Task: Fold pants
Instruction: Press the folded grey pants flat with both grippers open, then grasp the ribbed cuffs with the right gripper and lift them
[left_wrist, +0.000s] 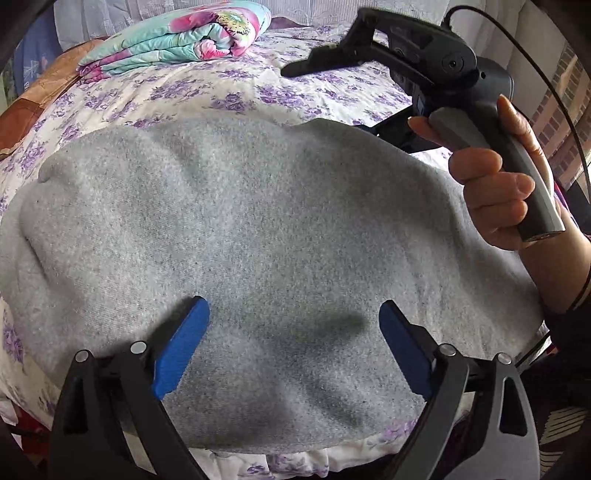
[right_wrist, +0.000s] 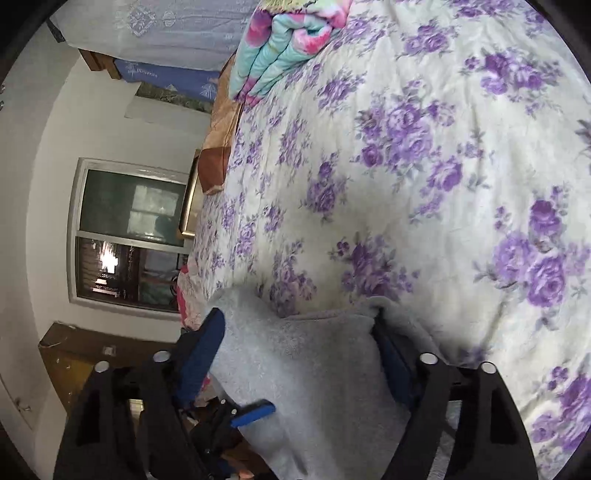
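Grey pants (left_wrist: 266, 229) lie folded in a broad flat pile on the floral bed cover (left_wrist: 207, 96). My left gripper (left_wrist: 294, 314) hovers just above the pile's near part, jaws wide open and empty. My right gripper (right_wrist: 299, 325) is turned on its side at the pile's far right edge, held by a hand (left_wrist: 495, 192). Its jaws are open with the grey fabric (right_wrist: 314, 369) lying between them. The left gripper's blue fingertip (right_wrist: 255, 411) shows low in the right wrist view.
A folded floral quilt (left_wrist: 173, 40) lies at the far side of the bed; it also shows in the right wrist view (right_wrist: 280, 48). A window (right_wrist: 129, 232) and a wooden cabinet (right_wrist: 92, 362) stand beyond the bed's edge.
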